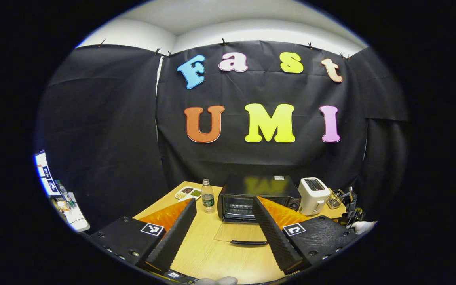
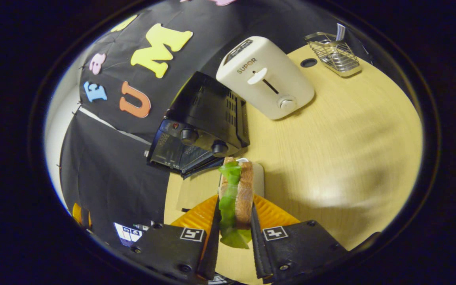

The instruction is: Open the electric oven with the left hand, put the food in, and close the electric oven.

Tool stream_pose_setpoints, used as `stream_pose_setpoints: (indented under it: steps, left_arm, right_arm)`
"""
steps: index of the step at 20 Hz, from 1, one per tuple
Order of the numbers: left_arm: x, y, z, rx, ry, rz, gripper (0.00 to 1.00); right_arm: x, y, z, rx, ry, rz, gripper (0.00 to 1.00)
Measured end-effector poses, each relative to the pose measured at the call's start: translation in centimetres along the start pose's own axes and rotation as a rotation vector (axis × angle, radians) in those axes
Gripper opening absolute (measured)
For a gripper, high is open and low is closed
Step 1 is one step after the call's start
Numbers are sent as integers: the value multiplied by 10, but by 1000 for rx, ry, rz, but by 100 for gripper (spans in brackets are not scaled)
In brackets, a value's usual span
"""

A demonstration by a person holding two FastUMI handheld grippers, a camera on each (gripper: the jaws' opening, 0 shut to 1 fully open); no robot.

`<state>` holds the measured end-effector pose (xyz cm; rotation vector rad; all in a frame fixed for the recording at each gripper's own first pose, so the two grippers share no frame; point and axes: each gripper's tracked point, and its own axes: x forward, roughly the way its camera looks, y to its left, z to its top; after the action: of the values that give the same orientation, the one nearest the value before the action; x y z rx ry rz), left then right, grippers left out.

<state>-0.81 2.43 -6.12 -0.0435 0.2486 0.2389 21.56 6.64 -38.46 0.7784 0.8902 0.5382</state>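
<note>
Brown toasted bread with a ruffled green lettuce leaf makes up the sandwich [image 2: 236,198], which stands on edge between the two black ribbed fingers [image 2: 214,233] of the right gripper [image 2: 234,237]. Both fingers press on its flat faces, the lettuce side against one finger and the crust side against the other. Its long axis runs forward along the fingers, and its far end reaches past the fingertips toward the black electric oven [image 2: 204,118]. A small white plate [image 2: 259,176] shows just behind the sandwich on the pale wooden table [image 2: 350,150]. In the right gripper view this gripper is tilted down over the table, with the oven's knob side ahead of it and the glass door [image 2: 172,152] swung down. A white two-slot toaster [image 2: 265,77] sits beside the oven, and a wire rack basket [image 2: 333,53] stands farther off near the table's edge.

In the left gripper view, the left gripper [image 1: 222,227] is held low and level over the table, aimed straight at the oven [image 1: 257,196]. Its fingers [image 1: 174,233] are spread wide apart with nothing between them. The oven door [image 1: 242,233] lies open flat on the table between the fingertips' lines, its dark handle nearest the camera. A clear plastic bottle with a green label [image 1: 208,196] and a divided white snack tray [image 1: 187,193] stand to one side of the oven, and the toaster [image 1: 313,195] stands at the other.
</note>
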Motion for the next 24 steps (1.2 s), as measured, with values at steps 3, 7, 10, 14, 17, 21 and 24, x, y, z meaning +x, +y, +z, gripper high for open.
stream_pose_setpoints:
  steps: [3,7,10,14,17,21,24]
  left_arm:
    - [2,3,-10,9,11,-5,94]
    - [7,13,-14,36,3,-40,94]
    - [18,17,-19,30,21,-107,94]
    - [31,33,-23,76,49,-181,94]
    - [35,48,-23,119,62,-229,94]
    - [32,67,-14,162,52,-275,95]
    - [27,72,-13,183,52,-313,96]
  right_arm:
    - [-18,31,14,-74,-45,12,31]
    - [-36,101,32,-115,-156,76,40]
    - [-25,148,31,-39,-254,110,40]
    - [24,183,17,126,-363,127,40]
    - [62,198,5,239,-471,136,40]
    - [120,200,-17,369,-533,103,40]
    - [152,205,-20,465,-582,120,40]
